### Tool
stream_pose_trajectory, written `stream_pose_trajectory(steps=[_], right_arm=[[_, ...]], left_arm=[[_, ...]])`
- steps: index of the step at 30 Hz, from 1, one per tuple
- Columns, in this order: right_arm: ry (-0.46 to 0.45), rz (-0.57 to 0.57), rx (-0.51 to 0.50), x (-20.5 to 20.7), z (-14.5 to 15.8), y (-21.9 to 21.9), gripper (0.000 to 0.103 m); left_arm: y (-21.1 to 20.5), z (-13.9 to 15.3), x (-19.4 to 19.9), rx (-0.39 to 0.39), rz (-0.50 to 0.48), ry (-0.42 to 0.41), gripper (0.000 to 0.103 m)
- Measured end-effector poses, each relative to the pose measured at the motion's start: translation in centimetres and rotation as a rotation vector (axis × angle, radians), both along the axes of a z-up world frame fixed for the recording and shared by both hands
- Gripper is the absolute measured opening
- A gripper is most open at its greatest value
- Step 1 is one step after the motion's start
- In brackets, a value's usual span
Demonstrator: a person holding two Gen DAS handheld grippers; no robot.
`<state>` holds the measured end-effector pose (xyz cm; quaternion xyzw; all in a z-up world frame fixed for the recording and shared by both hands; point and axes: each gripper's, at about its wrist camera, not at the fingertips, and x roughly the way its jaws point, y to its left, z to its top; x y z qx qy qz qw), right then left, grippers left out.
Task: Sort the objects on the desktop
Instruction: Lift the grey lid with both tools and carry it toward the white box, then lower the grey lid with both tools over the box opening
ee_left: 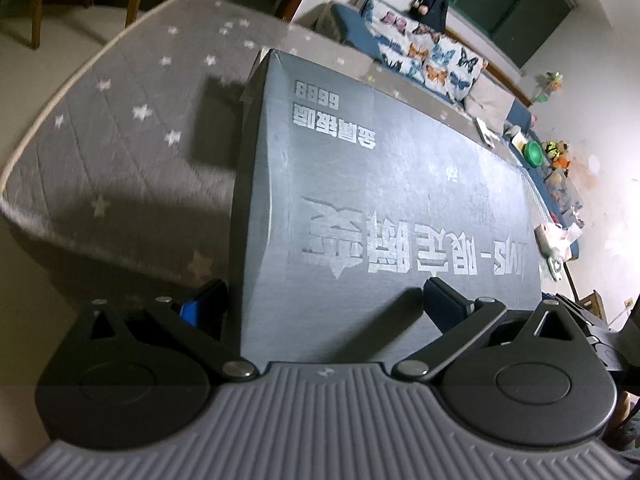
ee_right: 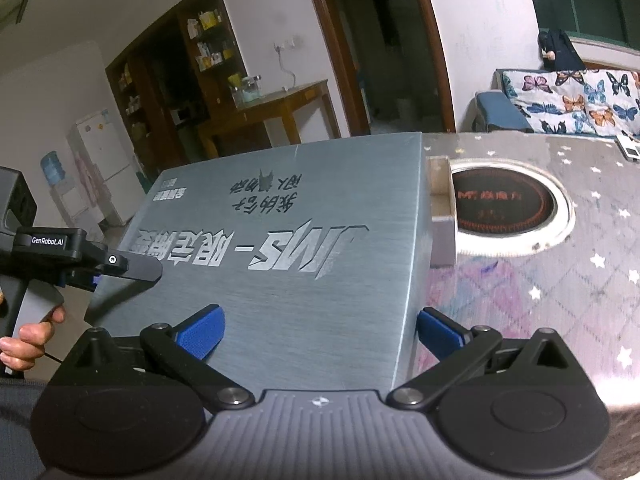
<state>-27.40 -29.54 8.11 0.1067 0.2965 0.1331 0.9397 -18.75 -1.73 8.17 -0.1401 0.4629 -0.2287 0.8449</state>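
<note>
Both tools, left point(ee_left: 326, 300) and right point(ee_right: 320, 330), spread wide, straddle the grey box's point(ee_right: 280, 240) corners.

On the grey box point(ee_right: 280, 264), "JWS -" is printed in large pale letters, followed by Chinese characters, all seen upside down; in the left wrist view "6688" is read near its far corner, beneath a smaller line of Chinese. "GenRobot.AI" is printed on the left gripper point(ee_right: 132, 268). Reddish lettering on the round hob point(ee_right: 504, 200) cannot be read
</note>
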Motion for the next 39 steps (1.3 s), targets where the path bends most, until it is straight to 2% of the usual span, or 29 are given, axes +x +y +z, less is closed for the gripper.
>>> stream_pose_trajectory(steps=[5, 11, 30, 39], right_arm=[[0.029, 0.014, -0.011, -0.7, -0.9, 0.5, 0.103], [0.071, 0.023, -0.016, -1.0, -2.0, 0.8, 0.103], [0.147, -0.004, 0.034, -0.4, -4.0, 0.1, 0.103], [0.179, -0.014, 0.045, 0.1, -4.6, 0.1, 0.103]], left_arm=[[0.5, -2.0, 0.3, -0.008, 0.004, 0.087, 0.103], [0.3, -3.5, 0.9, -0.003, -0.012, 0.139, 0.103], [-1.2, -4.1, 2.1, 0.069, -0.029, 0.156, 0.103], [-1.6, -4.8, 2.9, 0.099, -0.035, 0.206, 0.103]])
